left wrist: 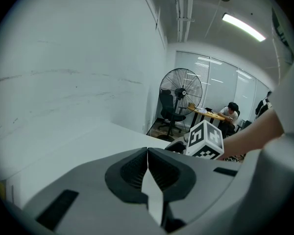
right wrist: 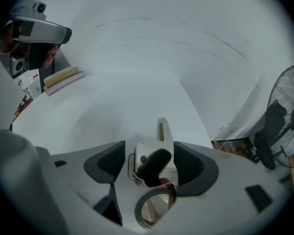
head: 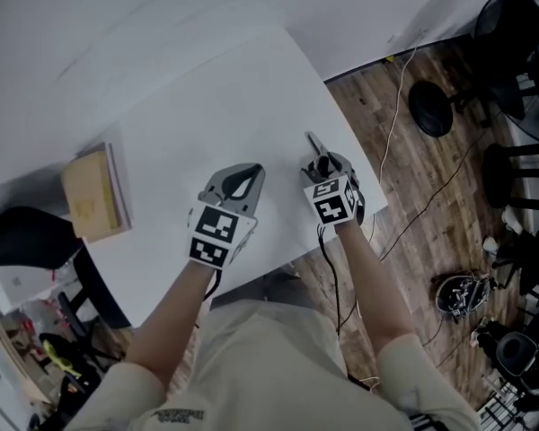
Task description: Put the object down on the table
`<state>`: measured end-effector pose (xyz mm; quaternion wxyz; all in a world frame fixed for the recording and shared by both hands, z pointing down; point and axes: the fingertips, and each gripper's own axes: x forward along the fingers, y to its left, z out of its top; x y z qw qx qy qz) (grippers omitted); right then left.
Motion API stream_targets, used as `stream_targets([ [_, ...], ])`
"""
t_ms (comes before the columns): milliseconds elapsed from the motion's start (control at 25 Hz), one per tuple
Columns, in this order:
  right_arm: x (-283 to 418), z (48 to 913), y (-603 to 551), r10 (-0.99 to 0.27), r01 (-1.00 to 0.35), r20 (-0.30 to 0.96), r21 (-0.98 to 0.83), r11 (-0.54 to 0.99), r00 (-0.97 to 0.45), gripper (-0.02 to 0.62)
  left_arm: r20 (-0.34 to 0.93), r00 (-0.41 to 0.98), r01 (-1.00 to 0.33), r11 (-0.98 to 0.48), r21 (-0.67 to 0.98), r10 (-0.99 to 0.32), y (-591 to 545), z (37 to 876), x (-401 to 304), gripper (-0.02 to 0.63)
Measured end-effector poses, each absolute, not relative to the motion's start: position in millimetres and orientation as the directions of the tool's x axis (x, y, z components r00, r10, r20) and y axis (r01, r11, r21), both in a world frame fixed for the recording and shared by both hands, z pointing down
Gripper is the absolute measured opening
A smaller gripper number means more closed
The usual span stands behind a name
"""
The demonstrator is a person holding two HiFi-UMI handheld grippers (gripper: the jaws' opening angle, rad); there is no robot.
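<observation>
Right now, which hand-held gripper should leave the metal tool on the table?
Right. The metal tool sits between the right hand-held gripper's open jaws, over the table; the left hand-held gripper is shut, empty.

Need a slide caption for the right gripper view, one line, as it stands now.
Open right gripper with a metal tool between its parted jaws, above the white table.

White wall (left wrist: pixel 63 58), wood floor (head: pixel 413 241), standing fan (left wrist: pixel 181 94).

Books (head: pixel 94 193) lie on the table (head: pixel 207 106) at left, fan (head: pixel 512 25) far right.
</observation>
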<state>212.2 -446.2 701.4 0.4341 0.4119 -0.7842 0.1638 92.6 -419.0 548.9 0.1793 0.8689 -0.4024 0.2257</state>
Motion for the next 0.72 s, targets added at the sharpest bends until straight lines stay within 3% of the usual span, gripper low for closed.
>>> stream_targets([
  [280,209.6,660.2,-441.7,-0.563,-0.815,0.763,0.084,0.574,-0.318,0.305,0.519,0.572,-0.783,-0.611,0.116,-0.635,-413.7,534.1,78.5,0.021],
  [400,206.5,620.7,-442.8,-0.629,-0.831,0.698,0.087,0.550,-0.343,0.243,0.500,0.573,-0.785,-0.610,0.106,-0.650,-414.7,520.8,72.7,0.021],
  [600,198.6,553.3,-439.5,-0.719,-0.862,0.584,0.064,0.503,-0.376,0.216,0.454,0.591,-0.776,-0.623,0.094,-0.667,-410.8,491.9,63.9,0.021],
  [720,193.7,508.1,-434.1,-0.768,-0.877,0.504,0.043,0.479,-0.395,0.161,0.423,0.606,-0.765,-0.639,0.080,-0.673,-405.4,471.6,61.8,0.021],
])
